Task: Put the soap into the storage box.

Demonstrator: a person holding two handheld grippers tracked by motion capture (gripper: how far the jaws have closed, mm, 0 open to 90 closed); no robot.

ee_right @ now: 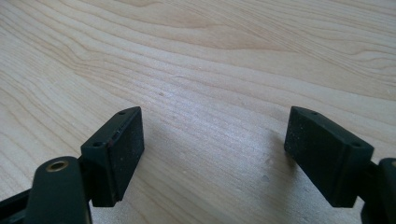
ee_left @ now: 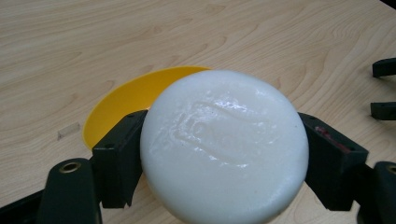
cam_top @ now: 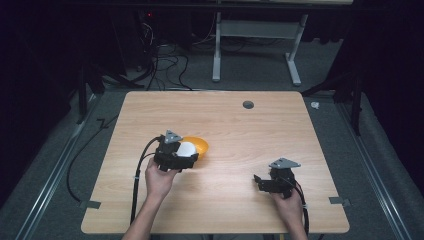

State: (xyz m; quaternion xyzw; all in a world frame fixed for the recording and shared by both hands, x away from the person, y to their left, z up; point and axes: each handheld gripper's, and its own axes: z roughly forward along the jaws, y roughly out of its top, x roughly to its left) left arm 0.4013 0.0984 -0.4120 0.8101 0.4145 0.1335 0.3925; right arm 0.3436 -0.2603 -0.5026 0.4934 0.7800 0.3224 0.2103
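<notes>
A round white object with a glossy, domed surface [ee_left: 224, 147] sits between the two black jaws of my left gripper [cam_top: 186, 152], which is shut on it. The same white object [cam_top: 186, 149] shows just left of a yellow bowl [cam_top: 199, 145] on the table. In the left gripper view the yellow bowl [ee_left: 121, 102] lies right behind the white object, partly hidden by it. My right gripper [cam_top: 260, 181] rests low over the table at the front right, its jaws wide apart over bare wood [ee_right: 212, 135].
The wooden table [cam_top: 225, 120] has a small grey round grommet [cam_top: 248, 104] near its far edge. A metal desk frame [cam_top: 257, 40] and loose cables [cam_top: 165, 62] stand on the floor beyond the table. My right gripper's jaws [ee_left: 384, 88] show at the left gripper view's right edge.
</notes>
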